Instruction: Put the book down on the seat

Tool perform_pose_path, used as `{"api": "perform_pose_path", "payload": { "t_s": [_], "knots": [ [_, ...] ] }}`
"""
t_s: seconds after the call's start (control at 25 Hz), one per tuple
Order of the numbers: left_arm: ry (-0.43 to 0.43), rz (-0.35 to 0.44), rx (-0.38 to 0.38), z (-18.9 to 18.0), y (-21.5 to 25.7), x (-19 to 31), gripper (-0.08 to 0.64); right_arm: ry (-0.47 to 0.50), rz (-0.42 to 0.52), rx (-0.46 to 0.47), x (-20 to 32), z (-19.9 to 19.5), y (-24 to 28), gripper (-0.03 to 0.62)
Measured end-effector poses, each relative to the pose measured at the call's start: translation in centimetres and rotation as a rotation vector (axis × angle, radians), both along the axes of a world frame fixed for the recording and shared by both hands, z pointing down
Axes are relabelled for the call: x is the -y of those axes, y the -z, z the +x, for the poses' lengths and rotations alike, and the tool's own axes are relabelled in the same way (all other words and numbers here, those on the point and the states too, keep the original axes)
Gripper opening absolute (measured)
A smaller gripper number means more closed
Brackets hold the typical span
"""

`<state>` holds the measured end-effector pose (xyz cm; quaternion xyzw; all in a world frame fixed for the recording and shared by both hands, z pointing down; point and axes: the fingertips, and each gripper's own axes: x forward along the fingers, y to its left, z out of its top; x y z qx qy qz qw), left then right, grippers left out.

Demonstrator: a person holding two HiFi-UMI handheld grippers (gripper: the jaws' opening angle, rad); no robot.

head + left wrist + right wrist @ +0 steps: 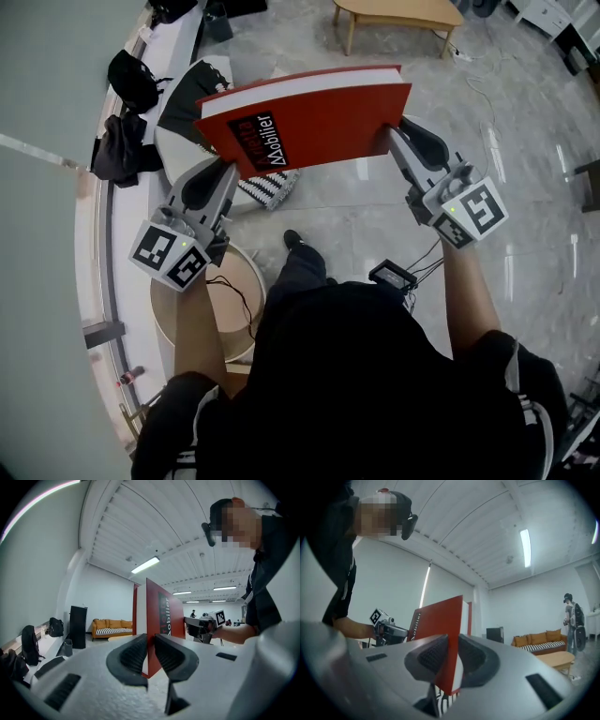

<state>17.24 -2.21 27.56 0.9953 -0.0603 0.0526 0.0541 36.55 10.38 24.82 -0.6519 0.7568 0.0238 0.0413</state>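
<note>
Two grippers clamped a red book: the left gripper pinched its lower left corner and the right gripper its right edge. They held it tilted in the air above the floor and a striped cushion. White letters on the cover read "obilier"; the darker word beside them was illegible. The head view showed black bags on a white ledge. The left gripper view showed an orange sofa by the far wall. The right gripper view showed a person with a backpack standing near a wooden table.
</note>
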Motion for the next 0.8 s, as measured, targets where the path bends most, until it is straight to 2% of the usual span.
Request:
{"api": "perform_pose_path", "payload": {
  "t_s": [0.12, 0.32, 0.4, 0.52, 0.8],
  "knots": [
    [-0.012, -0.033, -0.012, 1.1, -1.9, 3.0, 0.064, -0.012, -0.033, 0.008, 3.1, 0.9, -1.4, 0.075],
    [0.013, -0.091, -0.029, 2.4, -1.9, 10.6, 0.064, 0.014, -0.061, 0.007, 11.6, 2.4, 0.0, 0.075],
    [0.009, -0.101, -0.03, 3.0, -2.0, 12.9, 0.064, -0.001, -0.083, -0.016, 14.1, 3.3, 0.1, 0.075],
    [-0.007, -0.104, -0.02, 3.5, -2.6, 16.2, 0.064, -0.015, -0.102, 0.002, 17.9, 3.8, 0.0, 0.075],
    [-0.013, -0.162, -0.028, 5.5, -4.7, 21.8, 0.063, 0.002, -0.099, -0.004, 23.9, 5.2, -0.1, 0.075]
  ]
}}
